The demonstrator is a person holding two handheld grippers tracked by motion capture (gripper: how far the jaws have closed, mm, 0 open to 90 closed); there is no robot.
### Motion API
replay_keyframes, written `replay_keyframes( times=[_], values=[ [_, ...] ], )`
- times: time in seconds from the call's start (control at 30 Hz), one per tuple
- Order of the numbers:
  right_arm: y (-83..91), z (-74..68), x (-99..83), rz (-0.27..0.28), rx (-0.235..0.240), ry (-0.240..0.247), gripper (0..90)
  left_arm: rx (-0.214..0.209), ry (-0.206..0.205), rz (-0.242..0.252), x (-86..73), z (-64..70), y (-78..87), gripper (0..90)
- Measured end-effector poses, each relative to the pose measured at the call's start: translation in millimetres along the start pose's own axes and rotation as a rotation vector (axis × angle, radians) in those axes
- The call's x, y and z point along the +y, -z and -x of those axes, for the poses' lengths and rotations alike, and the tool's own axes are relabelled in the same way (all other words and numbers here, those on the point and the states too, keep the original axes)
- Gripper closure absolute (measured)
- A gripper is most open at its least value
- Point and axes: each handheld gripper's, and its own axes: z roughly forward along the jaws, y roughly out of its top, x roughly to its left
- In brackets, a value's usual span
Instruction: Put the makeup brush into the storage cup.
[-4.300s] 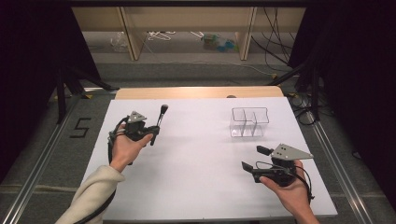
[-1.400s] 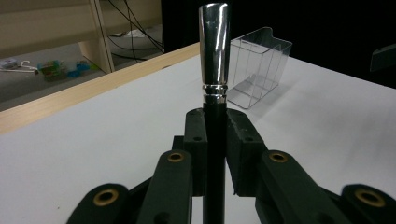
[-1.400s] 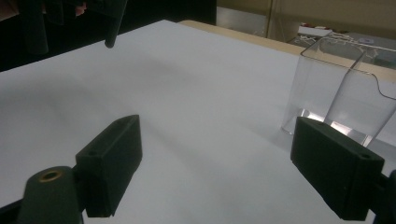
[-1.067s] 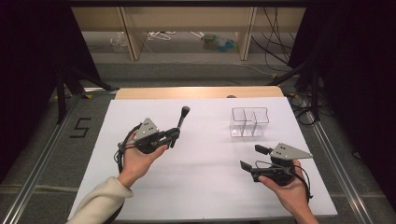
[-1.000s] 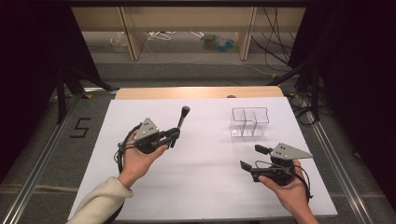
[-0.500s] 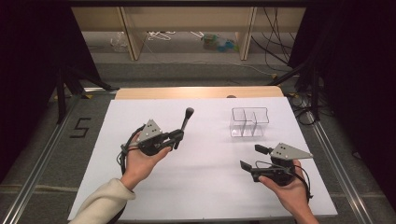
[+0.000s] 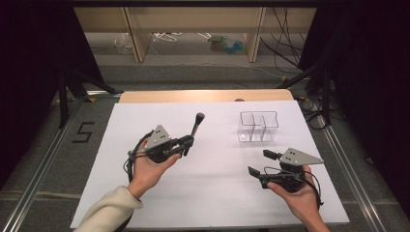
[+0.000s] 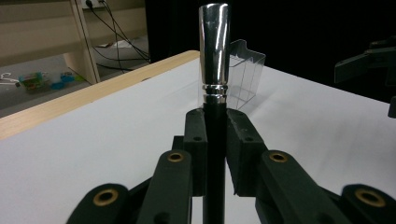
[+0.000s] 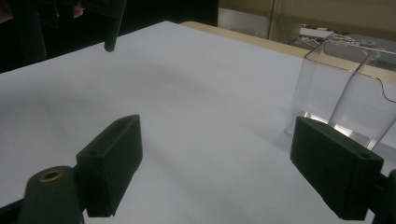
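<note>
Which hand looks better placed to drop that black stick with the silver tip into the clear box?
Probably the left: the left gripper is already shut on the stick, pointing toward the clear box. The right gripper is open.

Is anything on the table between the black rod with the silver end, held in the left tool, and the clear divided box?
Nothing visible. The left tool grips the rod, and bare white table lies between it and the clear box.

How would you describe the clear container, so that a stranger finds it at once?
On the white table, look toward the far right. There stands the clear plastic container, divided into compartments, beyond the right gripper. It alone is transparent; the grippers are black.
</note>
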Motion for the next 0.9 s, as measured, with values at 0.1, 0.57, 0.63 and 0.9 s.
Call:
replay_keyframes(
  times=[0.1, 0.57, 0.63, 0.9],
  values=[
    [0.7, -0.4, 0.6, -0.006, -0.002, 0.006, 17.8, -0.002, -0.012, 0.000, 0.7, 1.3, 0.0, 78.9],
    [-2.3, -3.1, 1.9, 0.001, 0.007, -0.001, 17.8, -0.018, -0.018, 0.006, 0.2, 8.5, -3.4, 78.9],
    [-1.3, -3.3, 2.9, -0.013, 0.004, 0.008, 17.8, -0.020, -0.024, 0.007, 0.6, 9.4, -3.6, 78.9],
    [-3.1, -4.6, 4.9, 0.006, 0.013, 0.007, 17.8, -0.026, -0.028, 0.008, 0.6, 12.7, -4.7, 78.9]
  ],
)
